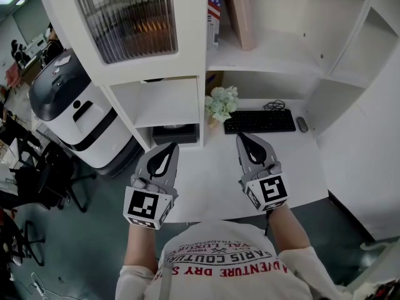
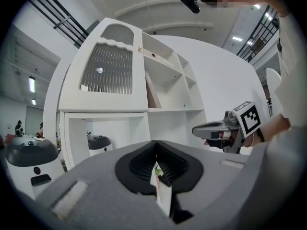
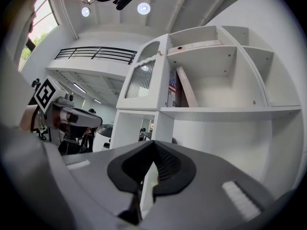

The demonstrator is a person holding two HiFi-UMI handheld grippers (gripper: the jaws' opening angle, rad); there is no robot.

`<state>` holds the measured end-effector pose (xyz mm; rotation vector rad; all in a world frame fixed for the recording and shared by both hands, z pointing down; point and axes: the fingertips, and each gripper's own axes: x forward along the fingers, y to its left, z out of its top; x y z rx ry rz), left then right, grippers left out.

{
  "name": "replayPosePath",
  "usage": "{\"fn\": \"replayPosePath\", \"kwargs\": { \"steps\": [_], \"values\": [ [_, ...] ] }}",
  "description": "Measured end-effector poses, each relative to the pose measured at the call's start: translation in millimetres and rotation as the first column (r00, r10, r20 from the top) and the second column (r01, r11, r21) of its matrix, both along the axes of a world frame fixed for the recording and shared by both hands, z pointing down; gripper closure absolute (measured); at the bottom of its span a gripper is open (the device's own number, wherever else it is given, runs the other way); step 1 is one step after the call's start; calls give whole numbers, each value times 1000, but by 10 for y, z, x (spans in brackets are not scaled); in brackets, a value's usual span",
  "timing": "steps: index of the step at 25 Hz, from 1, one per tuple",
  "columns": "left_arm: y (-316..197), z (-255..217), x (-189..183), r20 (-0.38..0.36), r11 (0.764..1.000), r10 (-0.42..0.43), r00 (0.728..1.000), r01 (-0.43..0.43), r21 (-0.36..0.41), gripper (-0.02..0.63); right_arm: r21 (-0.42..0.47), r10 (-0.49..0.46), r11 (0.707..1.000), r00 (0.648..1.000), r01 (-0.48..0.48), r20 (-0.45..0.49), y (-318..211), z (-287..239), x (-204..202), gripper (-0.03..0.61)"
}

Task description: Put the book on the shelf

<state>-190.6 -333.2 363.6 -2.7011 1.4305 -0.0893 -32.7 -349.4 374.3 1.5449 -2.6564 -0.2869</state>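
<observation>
Person is standing in front of the white shelf [image 1: 187, 61], holding one gripper in each hand. Both tools are hovering over the white desk board [image 1: 206, 186] that is running out from the shelf's lower part.

Left gripper [image 1: 167, 150]: jaws are sitting closed, pads meeting at the tips, nothing caught between them. It is pointing toward the shelf's lower cubbies.

Right gripper [image 1: 245, 139]: jaws are likewise pressing together, gripping nothing. It is pointing toward the shelf's desk recess. The two tools are riding side by side, apart from each other, each marker cube facing back toward the person.

Book [image 1: 241, 11]: tan cover, resting inside the shelf, in the open compartment directly above the desk recess. It is leaning tilted, its top tipping toward a flag-covered book [image 1: 214, 14] that is standing upright against the shelf's divider; the two are appearing to touch near the top. Neither gripper is touching the book; both are hanging well below its compartment.

Other items, placed from the shelf:
- black keyboard [image 1: 259, 121] lying in the desk recess, a mouse [image 1: 302, 124] just beside it
- small pale-green plant [image 1: 222, 102] sitting at the foot of the divider, beside the keyboard
- ribbed glass door [image 1: 125, 17] closing the shelf's upper compartment next to the books
- white-and-black machine [image 1: 69, 105] standing on the floor beside the shelf, on the glass-door side
</observation>
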Motion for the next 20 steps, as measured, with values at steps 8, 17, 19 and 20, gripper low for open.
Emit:
{"fn": "replayPosePath", "kwargs": {
  "steps": [8, 17, 19, 20],
  "values": [
    [8, 18, -7, -2, 1000, -7, 1000, 7, -6, 607, -4, -21, 1000, 999, 21, 35, -1, -49, -42, 578],
    [30, 30, 18, -7, 1000, -17, 1000, 17, -15, 607, -22, -28, 999, 997, 29, 70, -35, -8, -75, 578],
    [29, 36, 20, -11, 1000, -19, 1000, 19, -16, 607, -22, -27, 999, 997, 29, 73, -31, -3, -77, 578],
    [27, 38, 20, -12, 1000, -21, 1000, 20, -16, 607, -20, -27, 999, 997, 28, 70, -28, -2, -80, 578]
  ]
}}
